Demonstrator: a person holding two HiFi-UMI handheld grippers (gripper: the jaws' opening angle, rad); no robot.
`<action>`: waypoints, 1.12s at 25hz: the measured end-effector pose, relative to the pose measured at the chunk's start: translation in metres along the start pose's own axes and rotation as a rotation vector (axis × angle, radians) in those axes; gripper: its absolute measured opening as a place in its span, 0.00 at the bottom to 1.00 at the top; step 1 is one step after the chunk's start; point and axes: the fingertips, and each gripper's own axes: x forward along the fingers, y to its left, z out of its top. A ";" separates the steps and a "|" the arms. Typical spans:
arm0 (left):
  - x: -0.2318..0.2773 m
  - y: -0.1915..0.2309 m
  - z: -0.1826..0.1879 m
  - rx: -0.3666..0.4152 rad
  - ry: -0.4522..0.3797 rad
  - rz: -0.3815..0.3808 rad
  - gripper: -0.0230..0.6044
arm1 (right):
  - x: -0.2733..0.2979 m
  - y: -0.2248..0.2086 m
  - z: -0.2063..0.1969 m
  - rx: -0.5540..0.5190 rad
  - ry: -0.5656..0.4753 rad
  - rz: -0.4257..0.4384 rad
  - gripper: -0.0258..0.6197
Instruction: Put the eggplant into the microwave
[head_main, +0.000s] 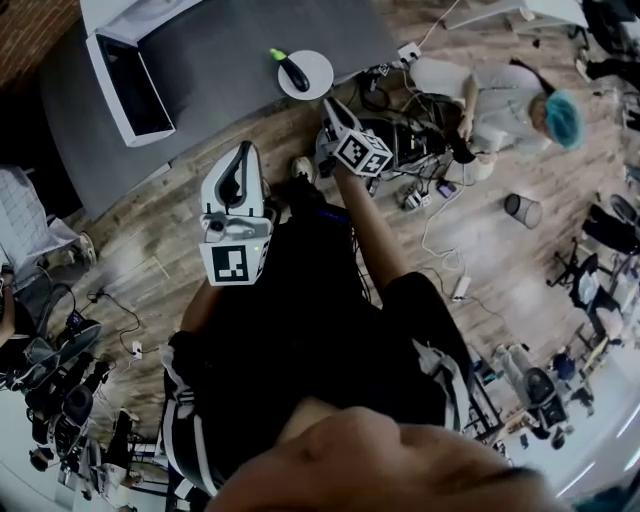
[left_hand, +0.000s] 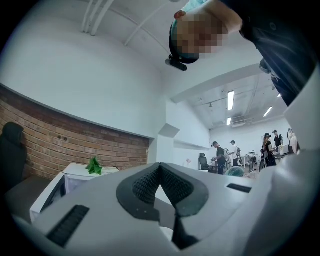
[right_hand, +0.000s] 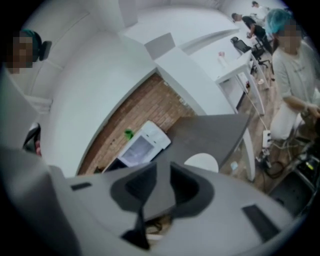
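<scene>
In your head view, the microwave (head_main: 130, 90) at the upper left is cut off by the top edge, and its dark cavity can't be read. The eggplant (head_main: 294, 72) is too small for detail. Your right gripper view is blurred throughout, and the plate (right_hand: 201, 161) near its centre is partly hidden behind the jaws. At the lower left of your left gripper view, the gripper's body covers the microwave's lower part.
</scene>
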 end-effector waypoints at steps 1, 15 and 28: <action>0.002 -0.001 -0.002 0.001 0.005 0.002 0.09 | 0.004 -0.006 -0.004 0.019 0.012 -0.002 0.18; 0.015 -0.017 -0.018 0.011 0.043 0.028 0.09 | 0.043 -0.101 -0.051 0.269 0.126 -0.102 0.22; 0.015 -0.014 -0.028 0.015 0.065 0.083 0.09 | 0.072 -0.138 -0.080 0.432 0.160 -0.095 0.23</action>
